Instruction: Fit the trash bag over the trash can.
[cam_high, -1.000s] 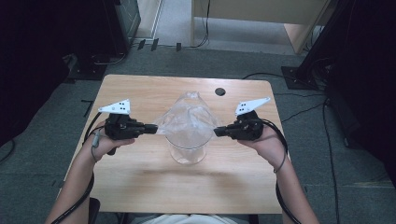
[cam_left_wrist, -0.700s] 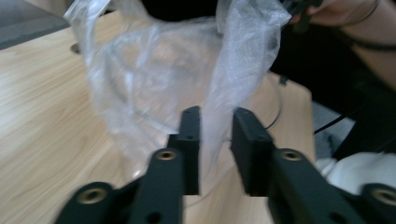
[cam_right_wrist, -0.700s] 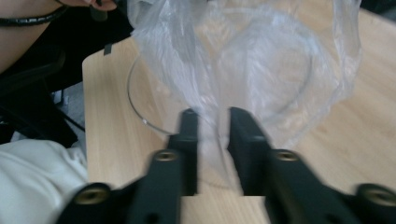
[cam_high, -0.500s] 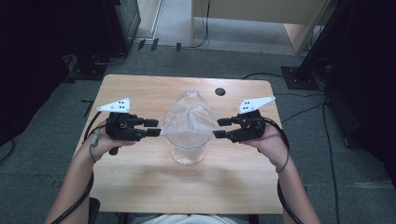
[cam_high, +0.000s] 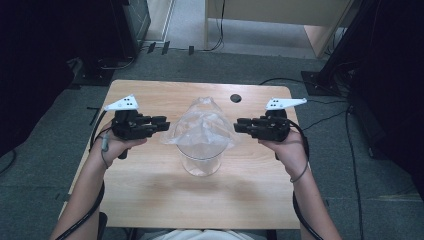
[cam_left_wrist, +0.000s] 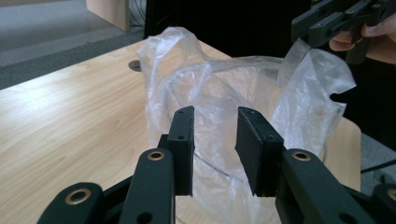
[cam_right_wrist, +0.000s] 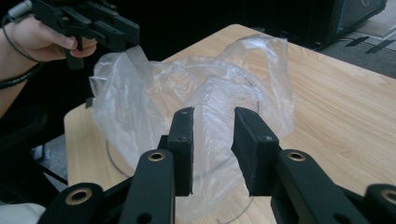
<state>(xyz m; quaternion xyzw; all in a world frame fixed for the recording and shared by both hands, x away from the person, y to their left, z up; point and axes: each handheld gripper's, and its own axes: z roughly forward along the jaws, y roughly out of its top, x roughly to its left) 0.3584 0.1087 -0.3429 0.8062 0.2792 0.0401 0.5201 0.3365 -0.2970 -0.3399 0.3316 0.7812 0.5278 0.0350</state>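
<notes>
A clear plastic bag (cam_high: 202, 125) lines a clear round container (cam_high: 200, 164) in the middle of the wooden table (cam_high: 150, 195), its crumpled rim standing up loose. My left gripper (cam_high: 165, 123) is just left of the bag and my right gripper (cam_high: 238, 124) just right of it, both pointing inward. Both pairs of jaws have just been closing but still stand apart, and no film is pinched between them. In the left gripper view my left gripper (cam_left_wrist: 215, 119) faces the bag (cam_left_wrist: 243, 88), as does my right gripper (cam_right_wrist: 212, 119) in its own view, bag (cam_right_wrist: 196, 88).
A round cable hole (cam_high: 235, 98) sits near the table's far edge. Beyond it are grey floor, a wooden desk (cam_high: 270, 15), dark cabinets and floor cables. The opposite gripper shows far off in each gripper view (cam_left_wrist: 336, 21) (cam_right_wrist: 93, 25).
A second ago both grippers were shut on the bag's sides. They let go and drew slightly outward; the bag's rim has slackened and spread over the container.
</notes>
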